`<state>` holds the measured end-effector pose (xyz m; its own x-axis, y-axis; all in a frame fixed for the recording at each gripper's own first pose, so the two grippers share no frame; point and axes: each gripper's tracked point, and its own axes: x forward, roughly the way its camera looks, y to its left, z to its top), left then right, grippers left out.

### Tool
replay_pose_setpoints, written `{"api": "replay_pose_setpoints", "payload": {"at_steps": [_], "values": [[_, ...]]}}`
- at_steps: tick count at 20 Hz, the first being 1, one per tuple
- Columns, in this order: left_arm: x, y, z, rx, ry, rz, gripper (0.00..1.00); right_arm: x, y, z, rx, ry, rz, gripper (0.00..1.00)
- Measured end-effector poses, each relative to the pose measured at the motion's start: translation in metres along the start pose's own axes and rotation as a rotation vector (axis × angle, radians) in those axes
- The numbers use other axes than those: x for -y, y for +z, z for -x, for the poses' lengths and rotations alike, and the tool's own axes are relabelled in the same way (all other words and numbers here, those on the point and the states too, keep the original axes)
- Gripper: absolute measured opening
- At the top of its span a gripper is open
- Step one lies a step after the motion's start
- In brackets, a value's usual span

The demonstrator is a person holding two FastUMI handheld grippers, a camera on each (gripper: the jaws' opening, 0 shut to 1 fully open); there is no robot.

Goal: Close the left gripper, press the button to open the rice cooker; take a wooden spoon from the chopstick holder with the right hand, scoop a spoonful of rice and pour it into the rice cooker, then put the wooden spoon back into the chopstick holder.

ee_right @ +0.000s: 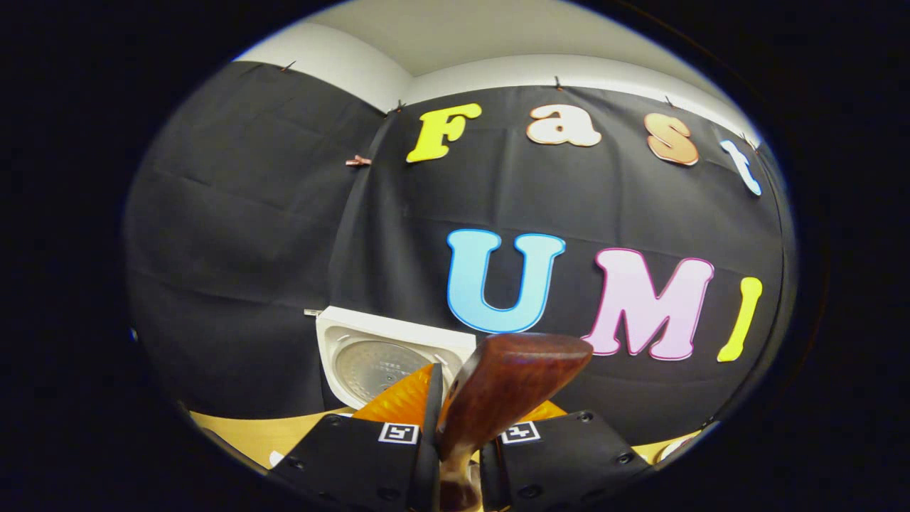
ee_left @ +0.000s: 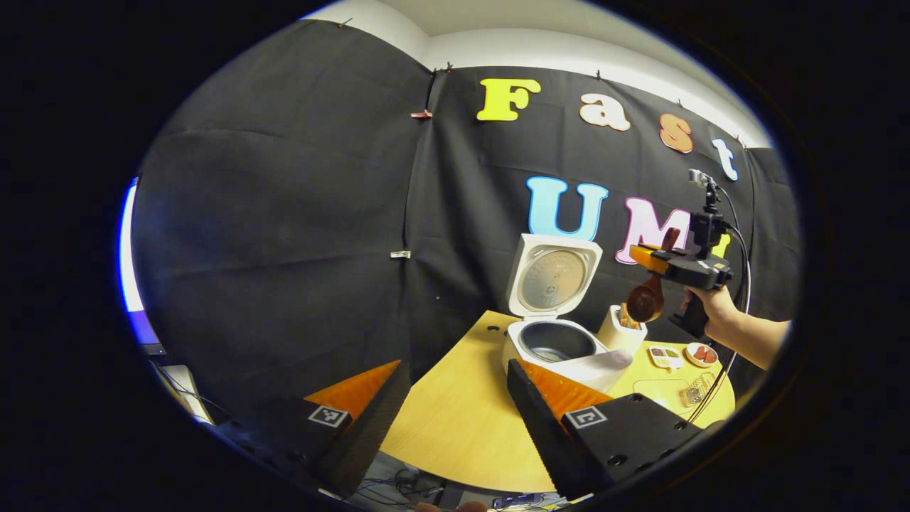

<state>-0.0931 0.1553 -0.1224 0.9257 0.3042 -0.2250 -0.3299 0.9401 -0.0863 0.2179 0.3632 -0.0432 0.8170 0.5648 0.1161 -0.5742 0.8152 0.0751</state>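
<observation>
Wooden spoon (ee_left: 648, 297) hangs bowl-down above the chopstick holder (ee_left: 621, 329) — clamped in the right gripper (ee_left: 650, 257). Rice cooker (ee_left: 561, 348) sits open on the table (ee_left: 455, 419) — left gripper (ee_left: 455, 405) hovers nearby, jaws apart.

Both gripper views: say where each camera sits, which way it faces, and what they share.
Left gripper view: rides the left gripper, held back from the table, facing the open rice cooker; its own spread fingers show, and farther off a hand with the right gripper lifting the wooden spoon.
Right gripper view: rides the right gripper, facing the wall; its fingers clamp the wooden spoon.
Shared: spoon, cooker lid.
</observation>
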Motion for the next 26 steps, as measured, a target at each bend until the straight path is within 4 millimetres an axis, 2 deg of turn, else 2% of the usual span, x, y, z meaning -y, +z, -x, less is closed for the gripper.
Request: {"api": "replay_pose_setpoints", "payload": {"at_steps": [3,4,7,8,9,10,15,16,17,18,19,20,26], "values": [[0.025,0.006,-0.004,0.006,-0.045,-0.005,0.95,0.037,0.01,0.028,0.004,-0.036,-0.018,0.22],[0.032,0.005,-0.007,0.006,-0.059,-0.008,0.95,0.049,0.01,0.035,0.007,-0.051,-0.026,0.27],[0.059,0.008,-0.009,0.01,-0.105,-0.021,0.95,0.089,0.015,0.063,0.007,-0.103,-0.053,0.26],[0.067,0.008,-0.01,0.01,-0.118,-0.025,0.95,0.104,0.013,0.073,0.0,-0.121,-0.06,0.27],[0.075,0.008,-0.01,0.008,-0.133,-0.025,0.96,0.118,0.011,0.083,-0.014,-0.138,-0.067,0.22],[0.084,0.007,-0.011,0.007,-0.147,-0.023,0.95,0.133,0.007,0.093,-0.021,-0.156,-0.077,0.27],[0.12,0.004,-0.012,-0.001,-0.195,-0.041,0.95,0.21,-0.013,0.145,-0.057,-0.262,-0.095,0.27],[0.126,0.003,-0.012,-0.004,-0.201,-0.043,0.95,0.225,-0.02,0.153,-0.067,-0.282,-0.099,0.27],[0.13,0.002,-0.013,-0.009,-0.204,-0.045,0.95,0.239,-0.029,0.163,-0.079,-0.303,-0.099,0.22],[0.135,0.001,-0.014,-0.011,-0.206,-0.049,0.95,0.252,-0.038,0.17,-0.089,-0.322,-0.104,0.27],[0.14,0.0,-0.014,-0.014,-0.206,-0.057,0.95,0.264,-0.047,0.179,-0.097,-0.341,-0.108,0.22],[0.144,-0.001,-0.014,-0.018,-0.205,-0.065,0.95,0.276,-0.058,0.186,-0.107,-0.358,-0.116,0.27],[0.17,-0.002,-0.007,-0.041,-0.208,-0.066,0.95,0.331,-0.146,0.214,-0.189,-0.448,-0.167,0.27]]}}
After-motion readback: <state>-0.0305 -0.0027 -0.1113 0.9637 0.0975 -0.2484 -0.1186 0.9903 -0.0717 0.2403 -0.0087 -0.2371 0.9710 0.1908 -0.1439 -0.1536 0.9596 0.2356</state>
